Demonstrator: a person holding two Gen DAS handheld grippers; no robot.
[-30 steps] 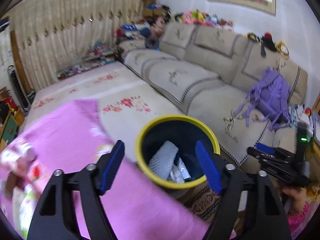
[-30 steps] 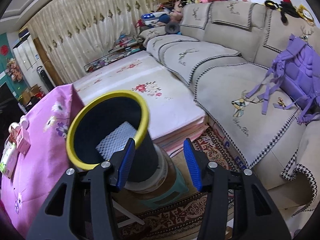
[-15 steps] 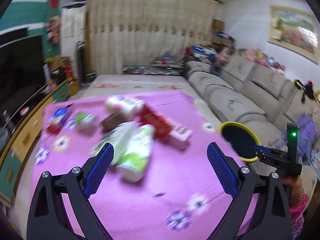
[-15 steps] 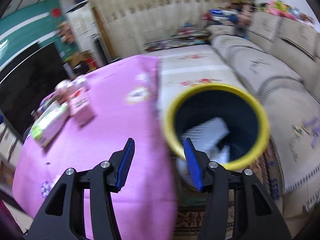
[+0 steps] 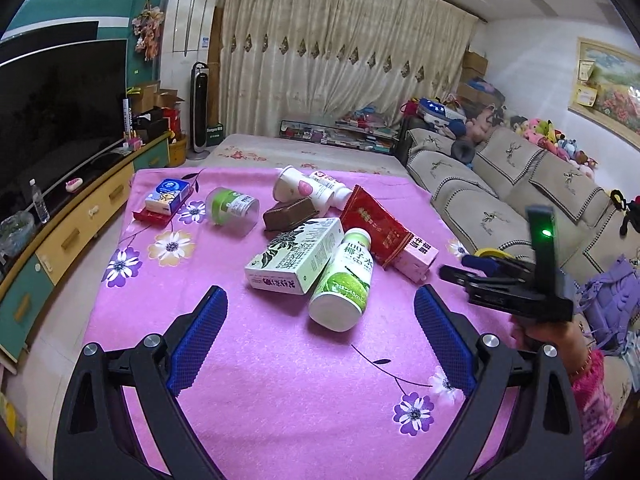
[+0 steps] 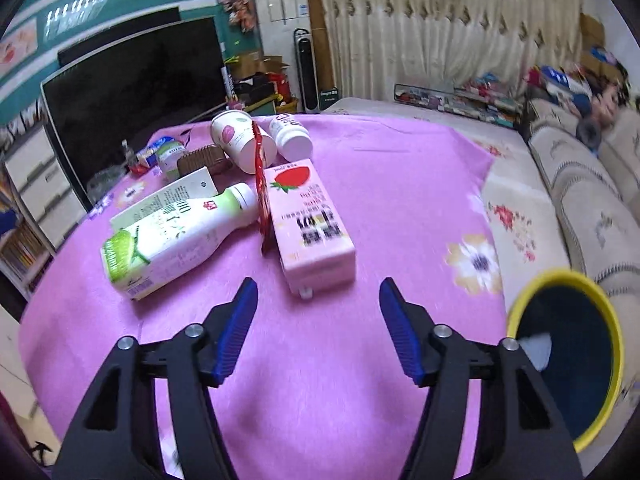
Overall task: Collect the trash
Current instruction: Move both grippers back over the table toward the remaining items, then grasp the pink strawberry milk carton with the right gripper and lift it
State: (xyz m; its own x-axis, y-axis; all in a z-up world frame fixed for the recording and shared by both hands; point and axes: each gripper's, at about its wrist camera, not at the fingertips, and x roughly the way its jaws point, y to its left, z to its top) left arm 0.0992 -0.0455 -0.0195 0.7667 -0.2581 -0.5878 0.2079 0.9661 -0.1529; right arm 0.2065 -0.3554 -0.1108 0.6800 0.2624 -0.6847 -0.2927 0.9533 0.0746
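Observation:
Trash lies in a heap on the pink flowered tablecloth point(image 5: 280, 360): a green-and-white bottle point(image 5: 342, 280), a white carton point(image 5: 296, 256), a red packet point(image 5: 370, 230), a pink strawberry carton point(image 6: 310, 224), a brown box point(image 5: 290, 213), a paper cup point(image 5: 290, 184). My left gripper point(image 5: 318, 344) is open and empty, just short of the bottle. My right gripper point(image 6: 316, 332) is open and empty, just short of the pink carton; it also shows in the left wrist view point(image 5: 508, 284). The yellow-rimmed black bin point(image 6: 568, 360) stands off the table's right edge.
A green jar point(image 5: 232, 210) and a blue tissue pack point(image 5: 168, 196) lie at the table's far left. A TV point(image 5: 56, 112) on a cabinet runs along the left. A beige sofa point(image 5: 520, 200) runs along the right, a low bed point(image 5: 304, 152) beyond the table.
Both grippers swung left from the bin to face the table and its heap of trash. Both stayed open and empty.

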